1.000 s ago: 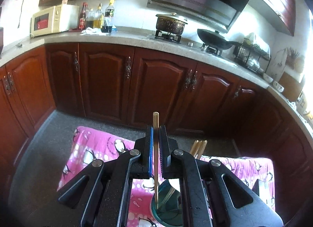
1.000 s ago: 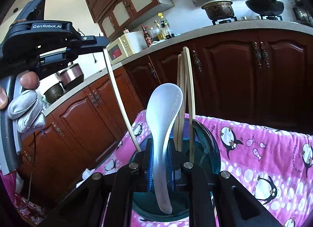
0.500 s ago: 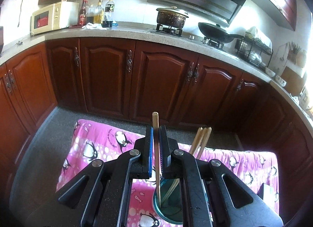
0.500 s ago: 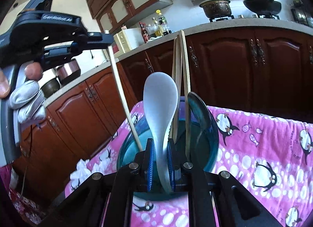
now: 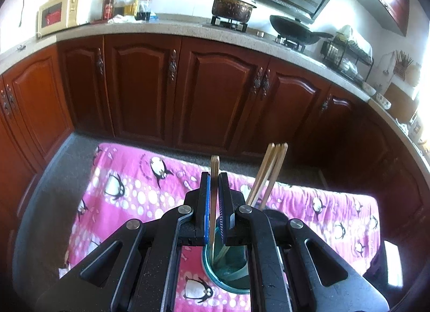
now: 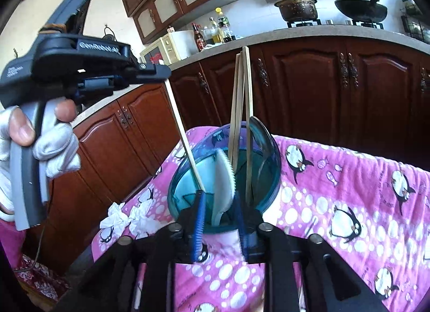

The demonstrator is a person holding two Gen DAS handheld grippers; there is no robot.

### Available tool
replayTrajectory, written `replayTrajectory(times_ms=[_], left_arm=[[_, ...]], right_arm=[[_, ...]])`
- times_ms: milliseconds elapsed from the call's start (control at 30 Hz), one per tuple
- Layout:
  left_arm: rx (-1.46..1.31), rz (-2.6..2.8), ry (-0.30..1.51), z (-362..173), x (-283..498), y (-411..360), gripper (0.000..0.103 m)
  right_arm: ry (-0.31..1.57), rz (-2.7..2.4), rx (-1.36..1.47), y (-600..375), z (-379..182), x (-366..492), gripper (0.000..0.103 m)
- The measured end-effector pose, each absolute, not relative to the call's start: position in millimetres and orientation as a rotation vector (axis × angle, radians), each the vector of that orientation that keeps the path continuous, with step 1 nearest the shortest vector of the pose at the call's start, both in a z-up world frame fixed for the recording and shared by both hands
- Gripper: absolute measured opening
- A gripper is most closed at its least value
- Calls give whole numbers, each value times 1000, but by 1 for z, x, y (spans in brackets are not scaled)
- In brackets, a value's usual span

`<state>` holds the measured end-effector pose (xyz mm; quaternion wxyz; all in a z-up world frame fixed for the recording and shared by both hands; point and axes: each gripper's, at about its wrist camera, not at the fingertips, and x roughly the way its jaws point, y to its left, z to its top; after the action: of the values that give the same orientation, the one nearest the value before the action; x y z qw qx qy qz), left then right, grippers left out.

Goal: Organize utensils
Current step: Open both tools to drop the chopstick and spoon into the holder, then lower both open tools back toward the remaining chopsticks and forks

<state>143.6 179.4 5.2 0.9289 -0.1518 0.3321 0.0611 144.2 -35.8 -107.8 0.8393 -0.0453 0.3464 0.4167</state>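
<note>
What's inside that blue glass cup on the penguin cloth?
The blue cup holds three upright chopsticks, a white rice paddle, a dark spoon, and the tip of a fourth chopstick. Their lower ends are hidden by the grippers.

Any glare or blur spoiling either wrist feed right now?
Left wrist view: the right edge is washed out by sunlight, and the counter bows from fisheye. Right wrist view: the gripper looks smeared, while the chopsticks stay sharp.

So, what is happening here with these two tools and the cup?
A person sorts utensils into a blue cup on a pink cloth. The left tool grips one chopstick, its lower end inside the cup. The right tool stands open around a white spoon in the cup, beside three chopsticks.
</note>
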Motion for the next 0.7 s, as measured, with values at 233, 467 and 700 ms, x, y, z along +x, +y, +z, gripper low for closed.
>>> replayTrajectory(times_ms=[233, 467, 700], left_arm=[[-360, 126, 708, -1, 137, 180, 30], [-411, 110, 695, 3, 110, 181, 42], [-452, 65, 750, -15, 77, 169, 42]], right_arm=[[723, 851, -65, -58, -88, 131, 34], [741, 803, -54, -81, -77, 117, 39], [784, 718, -43, -112, -77, 104, 43]])
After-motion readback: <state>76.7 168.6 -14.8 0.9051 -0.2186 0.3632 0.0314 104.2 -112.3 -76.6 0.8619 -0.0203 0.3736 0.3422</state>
